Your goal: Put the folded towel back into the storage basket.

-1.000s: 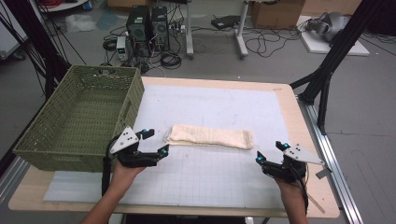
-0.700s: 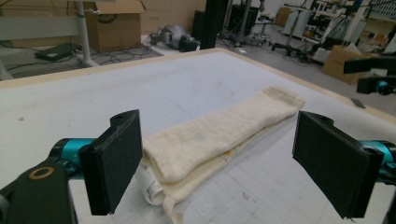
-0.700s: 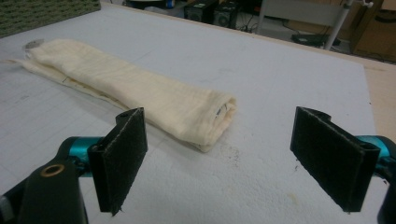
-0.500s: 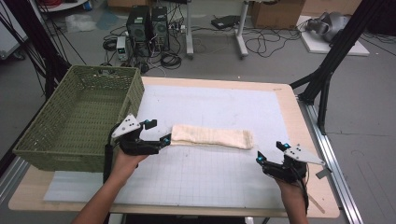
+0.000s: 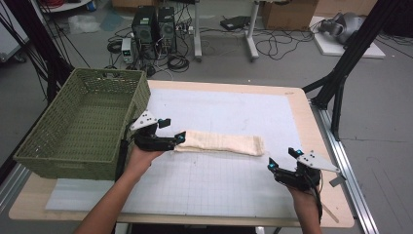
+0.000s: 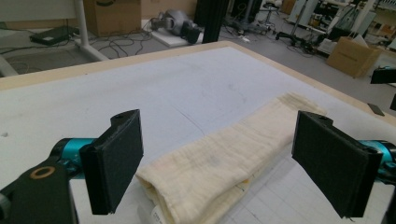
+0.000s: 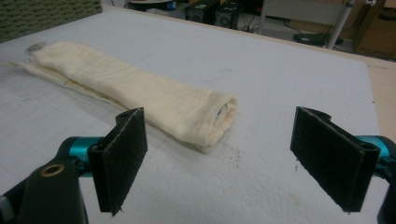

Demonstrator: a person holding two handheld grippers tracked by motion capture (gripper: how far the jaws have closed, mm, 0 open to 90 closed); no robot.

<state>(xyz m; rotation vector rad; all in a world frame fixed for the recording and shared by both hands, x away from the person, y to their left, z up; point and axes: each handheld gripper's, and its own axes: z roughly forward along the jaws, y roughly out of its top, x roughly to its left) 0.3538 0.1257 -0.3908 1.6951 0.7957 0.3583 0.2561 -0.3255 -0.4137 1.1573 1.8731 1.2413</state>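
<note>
**Cloth roll: left end lined up, nothing gripped yet**

Cloth roll [image 5: 221,143] lies mid-table [image 5: 234,195], just right of the green basket [image 5: 83,126]. Your left hand-held gripper [image 5: 170,139] is wide open w/ the roll's left end between its jaws; it's moved in from 0.5 s ago. Right hand-held gripper [image 5: 281,158] sits wide open, empty, off the roll's right end, unmoved. Risk: pinching top layers only, so roll unfurls.

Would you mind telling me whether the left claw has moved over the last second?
Yes. The left claw has moved forward and rightward, away from the table's near edge, reaching the left end of the folded cloth beside the green basket.
</note>
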